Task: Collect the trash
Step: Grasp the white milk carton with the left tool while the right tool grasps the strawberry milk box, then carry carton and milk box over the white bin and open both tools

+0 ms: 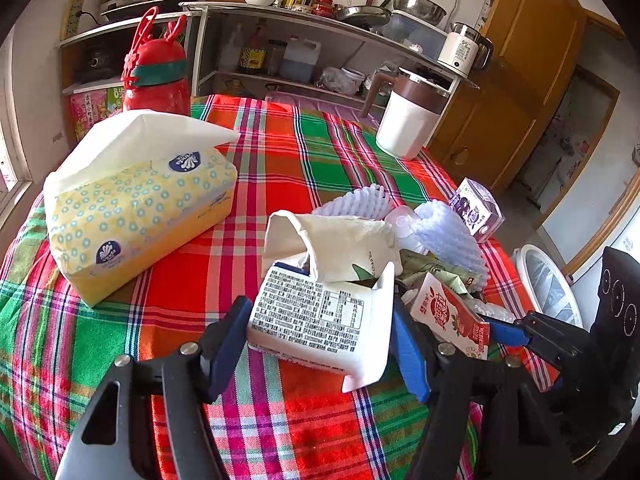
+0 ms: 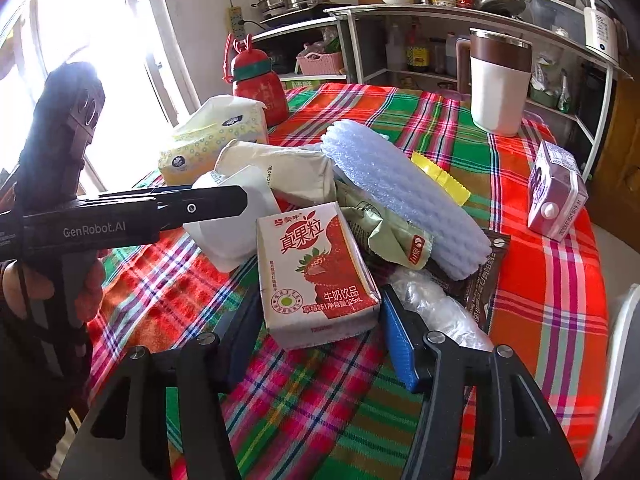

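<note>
Left gripper (image 1: 320,336) first: its blue pads sit on either side of the white carton (image 1: 320,320), the one with the printed nutrition panel, and they look clamped on it, though the far contact is partly hidden. The carton's torn top flap curls up behind. Over to the right gripper (image 2: 320,316): its fingers bracket the strawberry milk carton (image 2: 316,272), blue pads tight against both sides near its base, a firm pinch. The two cartons are just beside each other at the near edge of the trash heap on the plaid tablecloth (image 1: 280,152). Behind them, white foam fruit netting (image 2: 404,196) lies across a crumpled green wrapper (image 2: 384,232), with clear plastic film (image 2: 432,304) near the right gripper's right pad. A purple drink carton (image 2: 556,196) stands apart on the right. Far left sits the yellow tissue pack (image 1: 136,204), a red bottle (image 1: 156,68) behind it, and far right a white jug (image 1: 408,120).
</note>
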Available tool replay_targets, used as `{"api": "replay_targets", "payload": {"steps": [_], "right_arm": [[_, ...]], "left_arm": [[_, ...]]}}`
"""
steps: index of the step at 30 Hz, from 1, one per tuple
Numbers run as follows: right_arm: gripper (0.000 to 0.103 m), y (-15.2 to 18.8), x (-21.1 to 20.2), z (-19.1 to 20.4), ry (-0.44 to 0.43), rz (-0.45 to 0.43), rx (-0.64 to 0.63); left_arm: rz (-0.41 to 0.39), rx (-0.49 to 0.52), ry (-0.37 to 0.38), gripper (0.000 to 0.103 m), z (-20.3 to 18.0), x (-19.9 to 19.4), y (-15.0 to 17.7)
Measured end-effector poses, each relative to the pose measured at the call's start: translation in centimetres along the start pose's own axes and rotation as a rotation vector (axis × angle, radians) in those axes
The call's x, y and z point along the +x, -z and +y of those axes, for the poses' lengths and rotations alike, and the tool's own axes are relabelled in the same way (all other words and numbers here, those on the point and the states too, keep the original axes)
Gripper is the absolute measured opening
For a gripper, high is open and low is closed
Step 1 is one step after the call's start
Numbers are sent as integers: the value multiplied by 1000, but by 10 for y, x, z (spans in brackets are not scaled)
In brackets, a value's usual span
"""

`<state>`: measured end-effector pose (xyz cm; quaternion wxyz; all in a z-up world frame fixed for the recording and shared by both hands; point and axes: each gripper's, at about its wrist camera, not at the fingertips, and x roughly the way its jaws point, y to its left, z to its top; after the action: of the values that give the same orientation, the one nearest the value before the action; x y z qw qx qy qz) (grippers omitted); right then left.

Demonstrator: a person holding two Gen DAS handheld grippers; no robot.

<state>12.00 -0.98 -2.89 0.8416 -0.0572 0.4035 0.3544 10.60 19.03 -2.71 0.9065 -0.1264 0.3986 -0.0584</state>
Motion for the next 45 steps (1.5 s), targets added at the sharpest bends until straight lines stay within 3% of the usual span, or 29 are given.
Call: {"api": "replay_targets", "payload": {"steps": [13,24,36,45], "right_arm": [[55,6,-20,-4,4,-72,40],[55,17,-51,-6,8,-130,81],[55,32,-105,-31,80,-230,156],[55,50,-144,-72,176,-276,242]], "left_arm": [[-32,18,-53,65,-7,-18,7],[-63,57,-47,65,-29,-42,16],[-92,121,14,65,-83,-55,13],[-84,200,108,65,-144,-43,5]]}}
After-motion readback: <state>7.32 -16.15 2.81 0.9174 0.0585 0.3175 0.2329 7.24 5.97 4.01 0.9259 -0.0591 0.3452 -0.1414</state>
